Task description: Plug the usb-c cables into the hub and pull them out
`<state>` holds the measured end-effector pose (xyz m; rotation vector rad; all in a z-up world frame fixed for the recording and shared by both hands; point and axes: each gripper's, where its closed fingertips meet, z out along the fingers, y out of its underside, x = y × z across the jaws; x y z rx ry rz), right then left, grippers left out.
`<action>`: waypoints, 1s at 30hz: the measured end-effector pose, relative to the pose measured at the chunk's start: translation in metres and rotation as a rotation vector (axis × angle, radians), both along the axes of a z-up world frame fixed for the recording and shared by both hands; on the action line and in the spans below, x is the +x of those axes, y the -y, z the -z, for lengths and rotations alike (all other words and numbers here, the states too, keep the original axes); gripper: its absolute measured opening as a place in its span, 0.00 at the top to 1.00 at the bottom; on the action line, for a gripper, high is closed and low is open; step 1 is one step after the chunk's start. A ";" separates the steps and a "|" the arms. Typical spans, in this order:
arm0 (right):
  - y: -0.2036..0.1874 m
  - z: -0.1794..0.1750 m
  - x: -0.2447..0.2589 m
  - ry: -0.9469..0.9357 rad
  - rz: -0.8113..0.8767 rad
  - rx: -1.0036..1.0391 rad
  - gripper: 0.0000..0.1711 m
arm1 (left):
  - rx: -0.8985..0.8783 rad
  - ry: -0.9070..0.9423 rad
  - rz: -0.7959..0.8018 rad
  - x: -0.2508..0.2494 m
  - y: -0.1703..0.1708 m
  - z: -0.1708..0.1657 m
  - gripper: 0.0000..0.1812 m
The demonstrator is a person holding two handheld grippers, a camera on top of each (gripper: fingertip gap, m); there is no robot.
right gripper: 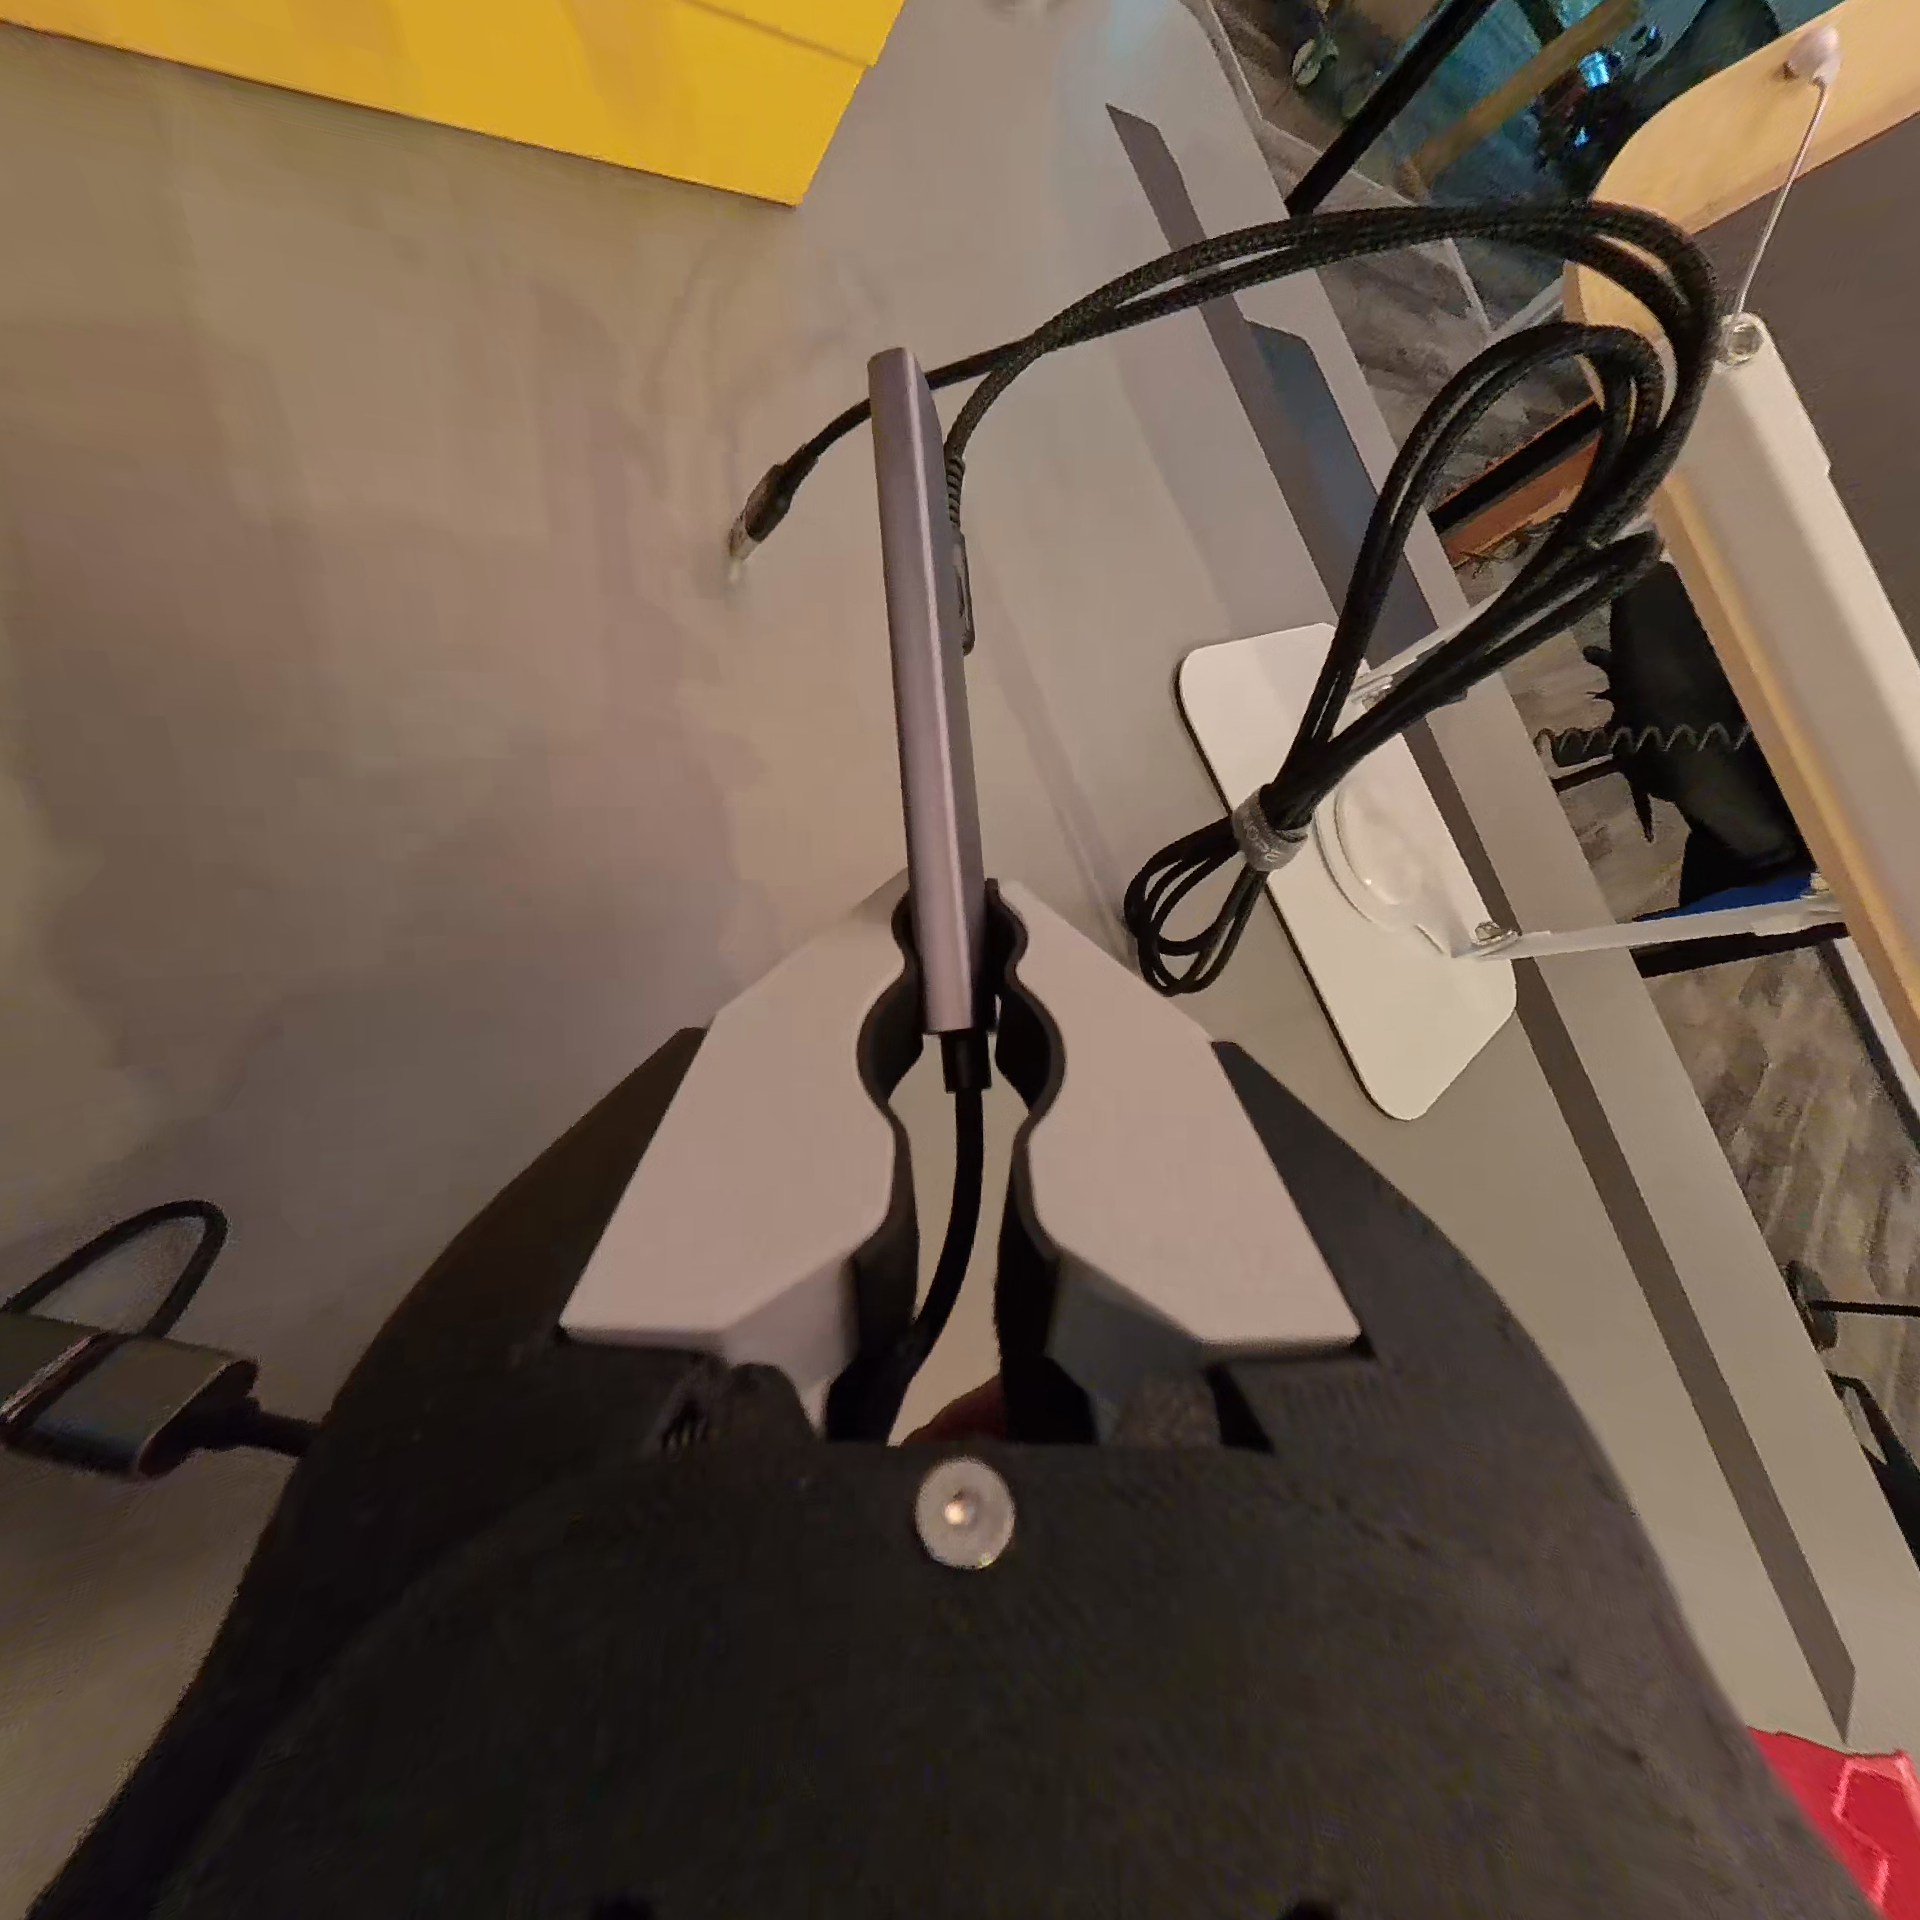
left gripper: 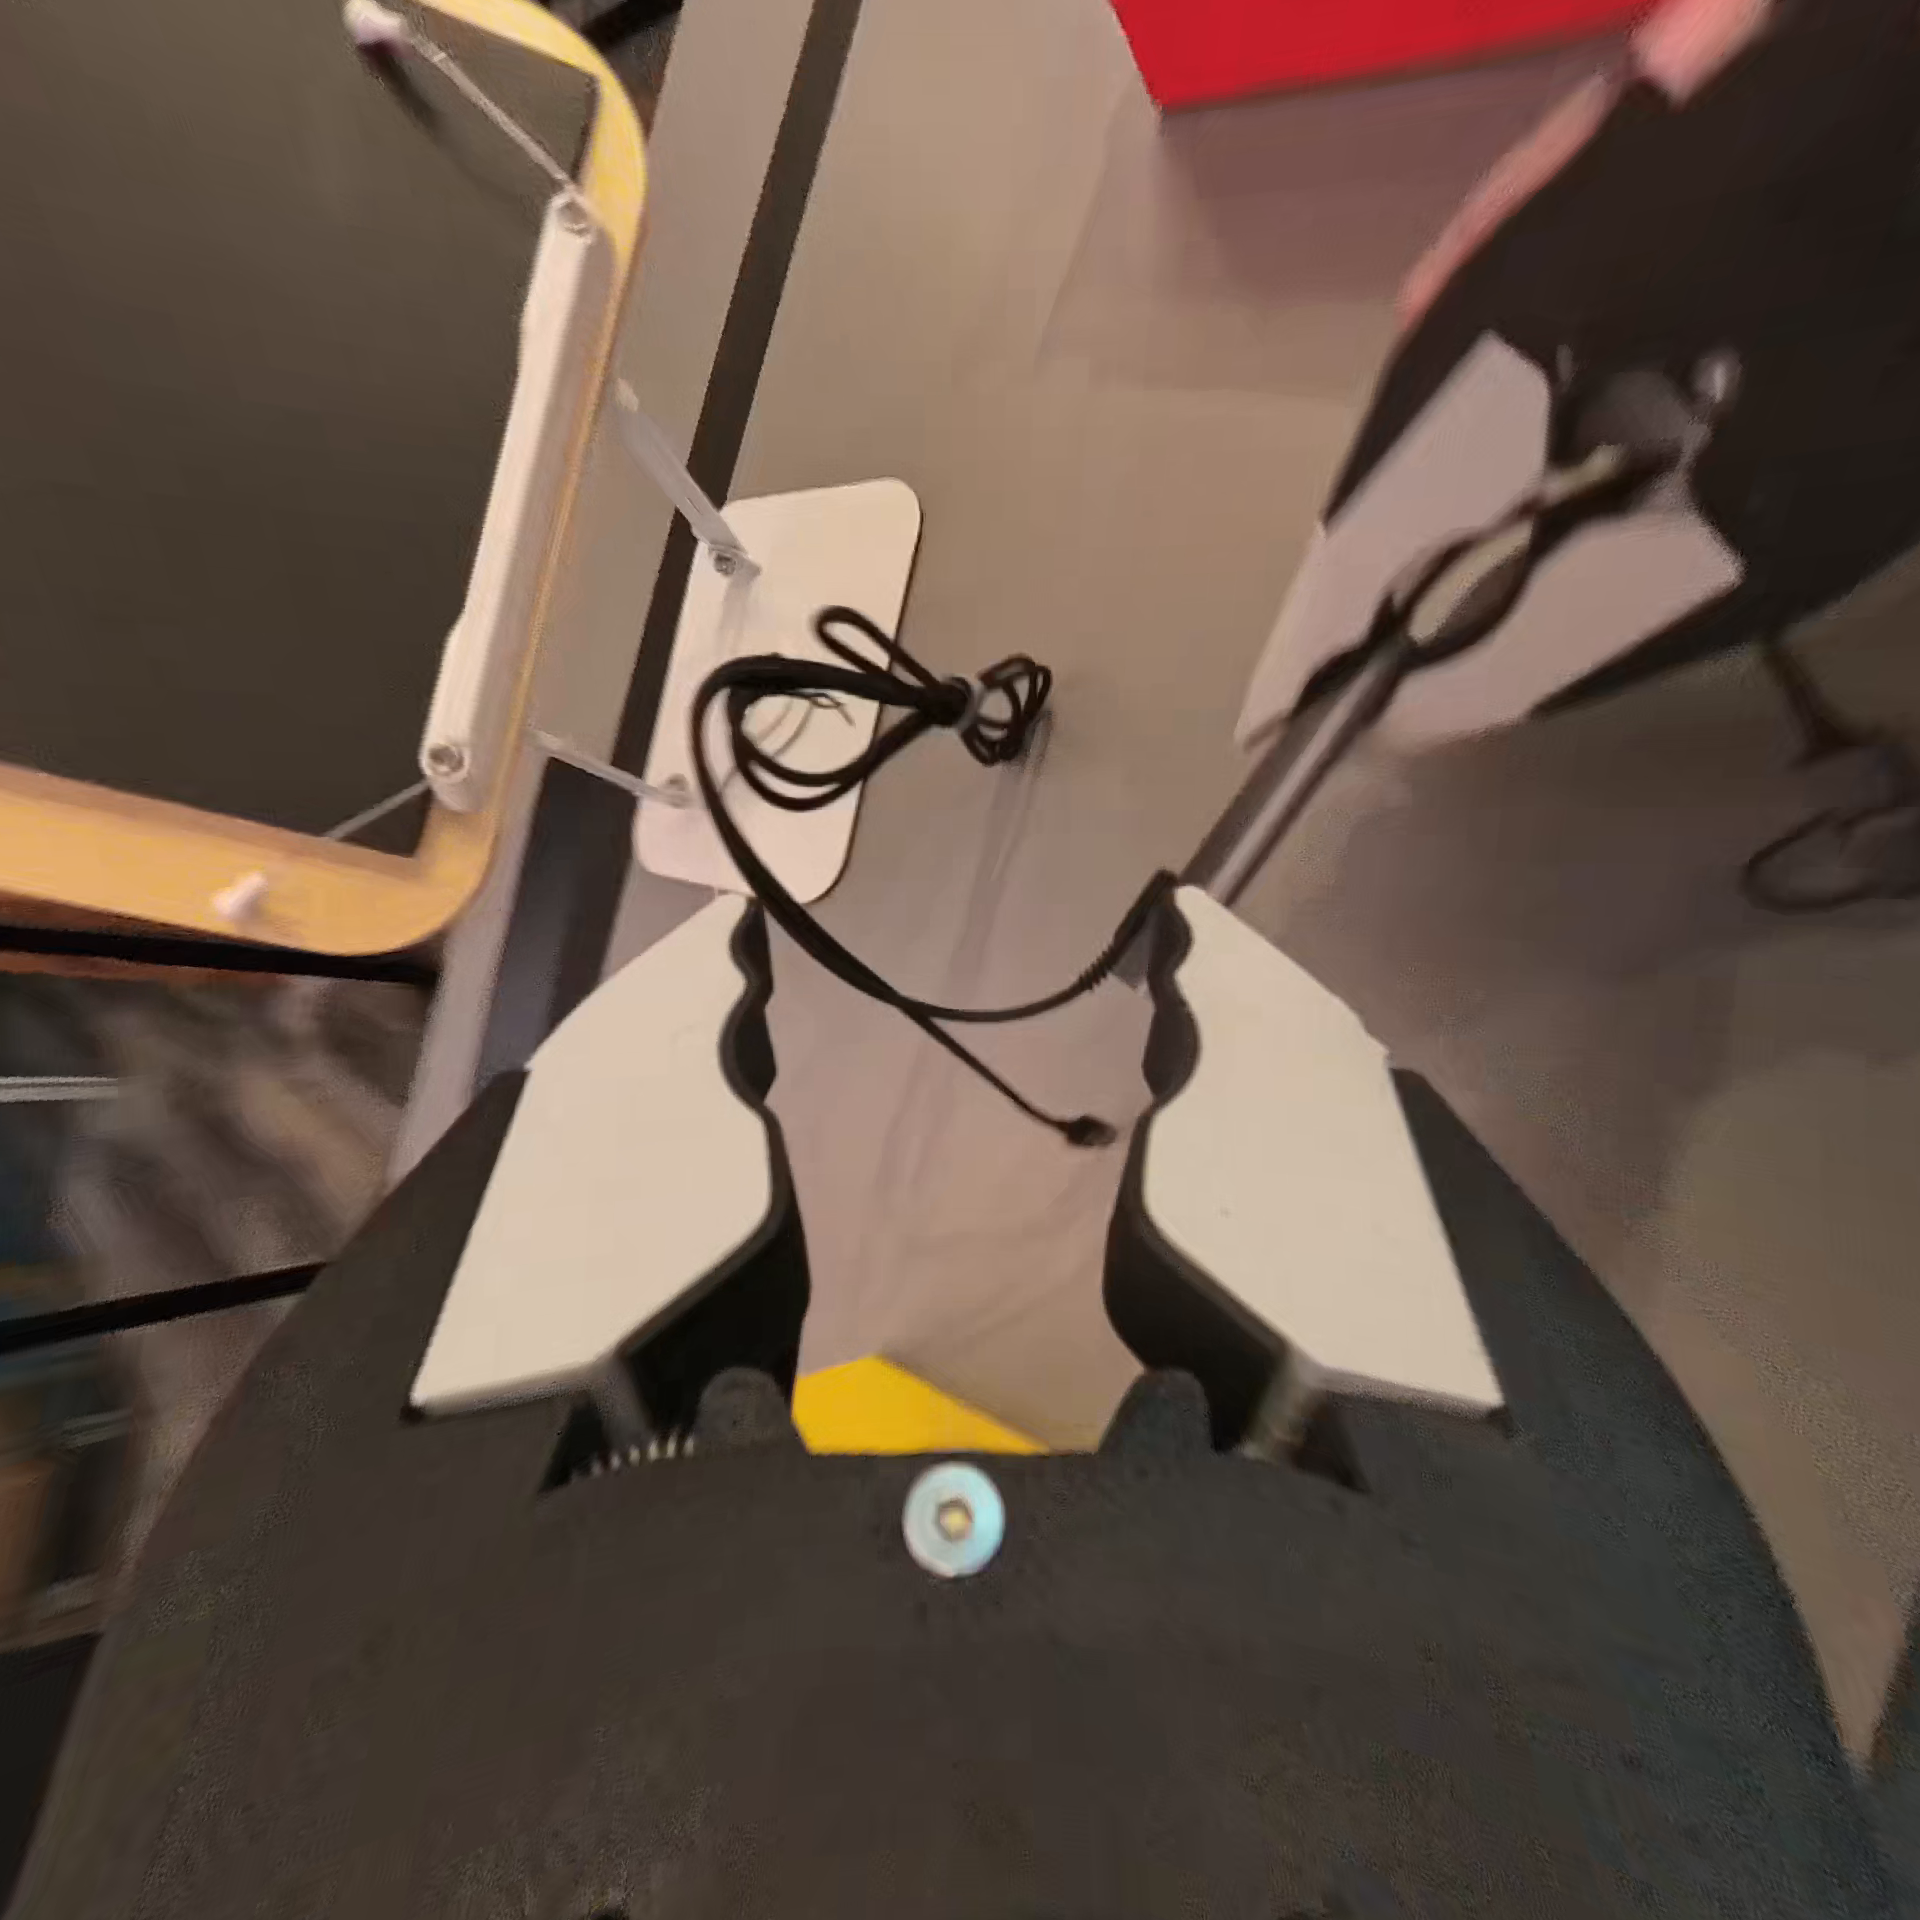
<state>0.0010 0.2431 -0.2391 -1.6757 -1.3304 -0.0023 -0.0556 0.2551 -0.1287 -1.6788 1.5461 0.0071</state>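
1. While both wrist views are tilted, each shows the same grey table (right gripper: 312,727), which fills most of both pictures; a yellow sheet (right gripper: 582,94) lies at its far side in the right wrist view and a red patch (left gripper: 1351,52) shows at the top of the left wrist view.
2. Beside the table edge stands a wooden frame (left gripper: 613,312) with a white bracket (left gripper: 520,499) screwed to it (thin clear struts run from it to a white plate (left gripper: 821,582) lying flat on the table).
3. Across that plate lies a bundle of black braided usb-c cables (right gripper: 1340,717), bound with a grey tie; one free plug (right gripper: 758,520) rests on the table just left of the hub.
4. With its jaws closed on the near end of the hub (right gripper: 925,675), the right gripper (right gripper: 951,935) holds the slim grey bar edge-up, pointing away from the camera; a black cable (right gripper: 956,1184) leaves the hub's near end and runs back between the fingers.
5. One braided cable meets the hub's right side near its middle; whether it is fully seated I cannot tell.
6. Standing wide open and holding nothing, the left gripper (left gripper: 961,935) hovers over the table, with a cable's end (left gripper: 1086,1130) lying between its fingers.
7. At the lower left of the right wrist view lies a dark adapter (right gripper: 114,1392) with a short looped lead.
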 end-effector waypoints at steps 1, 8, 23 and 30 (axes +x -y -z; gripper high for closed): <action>0.001 -0.001 -0.001 -0.001 0.001 -0.004 0.98 | 0.068 -0.087 0.024 0.001 0.008 0.008 0.63; 0.009 -0.020 -0.007 -0.007 0.004 0.059 0.98 | 0.382 -0.341 0.109 0.014 0.026 0.066 0.80; 0.052 -0.099 -0.028 -0.344 -0.260 0.173 0.90 | 0.629 -0.141 0.086 0.007 0.026 0.043 0.95; 0.055 -0.175 0.003 -0.888 -0.365 0.019 0.93 | 0.678 0.004 0.167 0.002 0.040 0.000 0.95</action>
